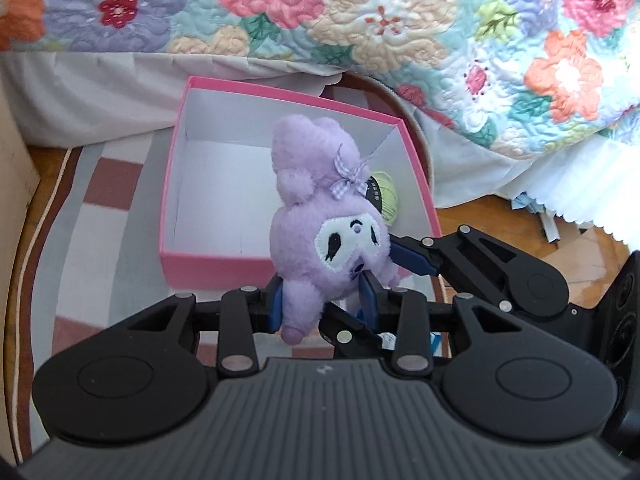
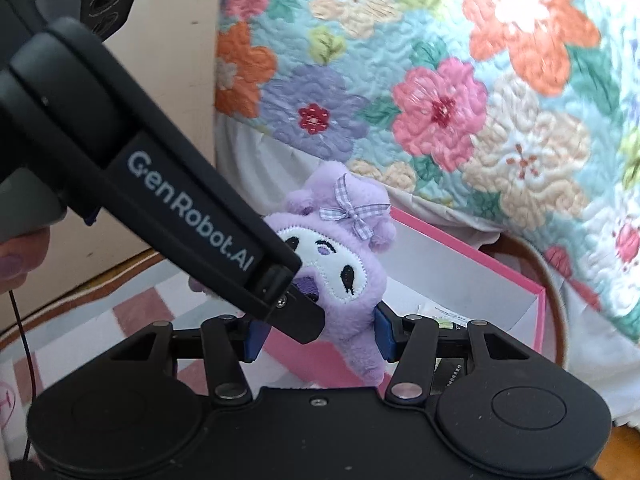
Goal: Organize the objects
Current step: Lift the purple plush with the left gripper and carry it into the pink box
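Left gripper (image 1: 322,300) pinches the purple plush toy (image 1: 324,216) low on its body; right gripper (image 2: 320,334) clamps it too, above the pink box's (image 1: 208,268) six-o'clock wall. Next move: carry toward twelve o'clock, release inside.

A wooden floor (image 1: 592,256) carries a pink-and-grey checked woven rug (image 1: 112,196); an open pink cardboard box (image 1: 208,264) sits on the rug.
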Available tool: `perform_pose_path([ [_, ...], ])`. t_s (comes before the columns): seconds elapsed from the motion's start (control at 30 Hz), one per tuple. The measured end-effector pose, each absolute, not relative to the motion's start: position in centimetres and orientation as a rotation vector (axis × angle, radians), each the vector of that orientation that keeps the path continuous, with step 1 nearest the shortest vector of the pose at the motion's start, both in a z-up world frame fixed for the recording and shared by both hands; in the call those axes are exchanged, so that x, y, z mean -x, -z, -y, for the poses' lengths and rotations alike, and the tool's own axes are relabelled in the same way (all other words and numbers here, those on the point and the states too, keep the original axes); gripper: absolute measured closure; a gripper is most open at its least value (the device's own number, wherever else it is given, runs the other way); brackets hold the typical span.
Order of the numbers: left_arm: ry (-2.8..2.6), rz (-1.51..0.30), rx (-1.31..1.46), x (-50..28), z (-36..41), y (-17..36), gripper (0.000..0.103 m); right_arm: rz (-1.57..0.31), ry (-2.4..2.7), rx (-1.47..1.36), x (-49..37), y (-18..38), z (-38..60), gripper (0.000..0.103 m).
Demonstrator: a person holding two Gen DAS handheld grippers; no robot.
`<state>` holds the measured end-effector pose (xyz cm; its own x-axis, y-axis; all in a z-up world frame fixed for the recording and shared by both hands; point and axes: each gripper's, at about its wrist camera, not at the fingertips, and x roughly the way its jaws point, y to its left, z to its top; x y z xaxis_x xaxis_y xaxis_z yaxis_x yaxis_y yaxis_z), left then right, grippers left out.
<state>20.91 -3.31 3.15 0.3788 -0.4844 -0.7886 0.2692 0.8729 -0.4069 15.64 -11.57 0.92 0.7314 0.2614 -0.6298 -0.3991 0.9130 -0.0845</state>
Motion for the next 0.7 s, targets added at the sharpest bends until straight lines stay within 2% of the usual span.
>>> perform_pose_path([
  [0.17,0.476,-1.161,0.176,-23.3,4.8,-1.6,0.068,-0.748,-0.41,0.157,-18.4,0.4,13.1,0.045],
  [0.57,0.553,-1.187,0.23,-27.9,6.8,1.1,0.066,-0.819,-0.413,0.162,-22.5,1.1,15.9,0.045],
  [0.7,0.559,-1.217,0.149,-29.4,7.9,1.3,0.067,-0.814,-0.413,0.084,-23.5,2.0,16.6,0.046],
])
